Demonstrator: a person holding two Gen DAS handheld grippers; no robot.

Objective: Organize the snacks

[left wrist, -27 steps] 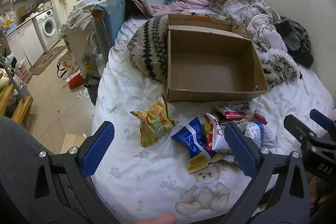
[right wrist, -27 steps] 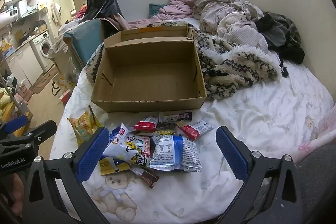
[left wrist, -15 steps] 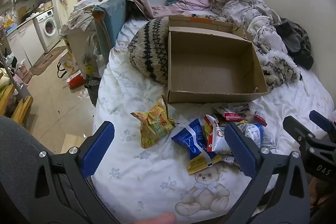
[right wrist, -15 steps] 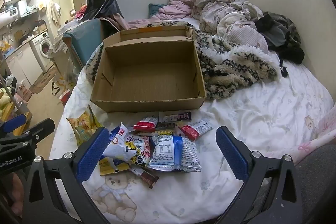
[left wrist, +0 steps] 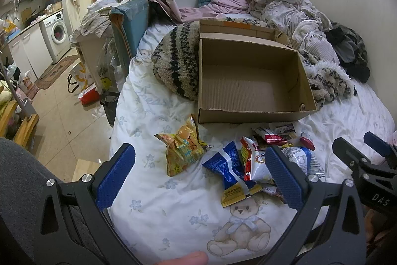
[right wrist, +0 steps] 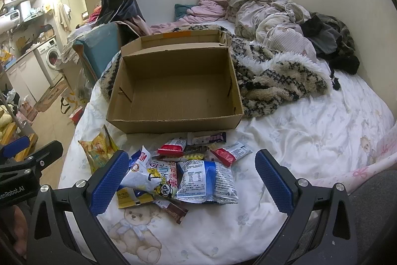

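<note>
nothing moved since earlier frames | left gripper (left wrist: 202, 174) – fingers spread, empty | right gripper (right wrist: 192, 180) – fingers spread above snack pile (right wrist: 188, 173)

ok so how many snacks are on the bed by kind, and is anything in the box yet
big bags: 4 (yellow bag, blue bag, white bag, blue-white bag)
small bars and packets: at least 5, they overlap
snacks in the cardboard box: 0
total: at least 9 snacks
</note>
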